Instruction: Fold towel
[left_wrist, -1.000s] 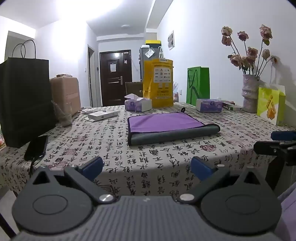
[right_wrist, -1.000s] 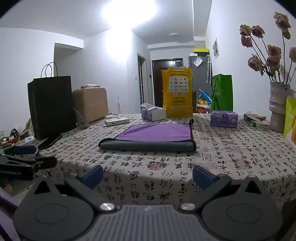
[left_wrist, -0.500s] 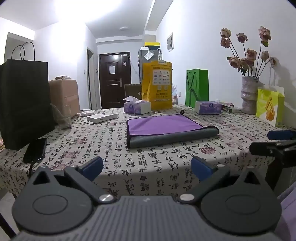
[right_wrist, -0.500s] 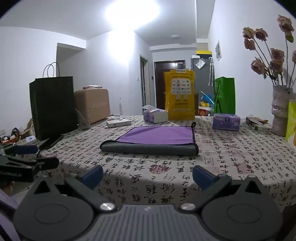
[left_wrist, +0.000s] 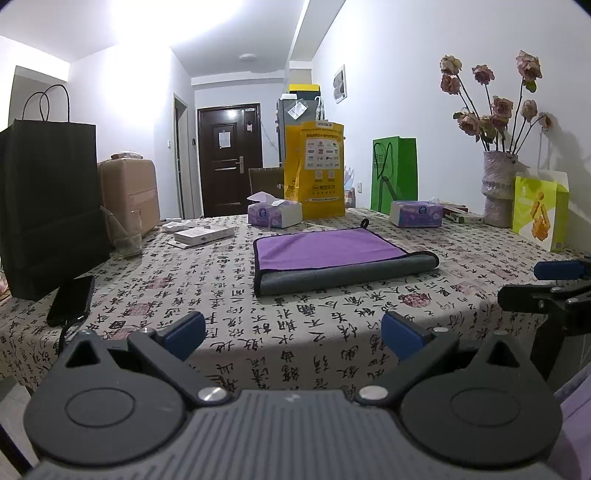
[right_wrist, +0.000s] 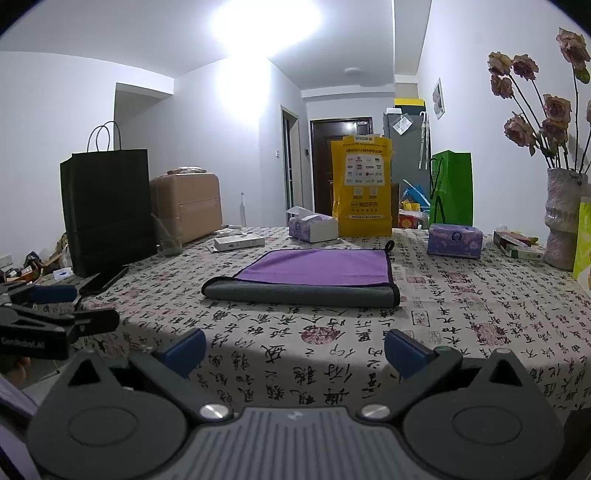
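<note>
A table under a cloth printed with Chinese characters (left_wrist: 332, 325) fills both views, its near edge just ahead of both grippers. Toward its middle lies the towel (left_wrist: 332, 254), folded once, purple face up and grey underside showing along the rolled fold nearest the cameras; its long axis runs left to right across the table, the fold facing the grippers and the small hanging loop (right_wrist: 389, 245) at the far right corner pointing away. Bare cloth lies on all sides of the towel, widest between the fold and the near table edge. Further back stand a black paper bag (right_wrist: 107, 210), a yellow bag (left_wrist: 319, 173), a green bag (left_wrist: 395, 173), a vase of dried roses (left_wrist: 498, 192), two tissue packs (right_wrist: 454, 240) and a dark phone (left_wrist: 70, 301) at the left edge. The left gripper (left_wrist: 293, 334) and the right gripper (right_wrist: 295, 349) hover short of the table edge, well apart from the towel, each with blue-tipped fingers (right_wrist: 184, 349) spread wide and holding nothing.
</note>
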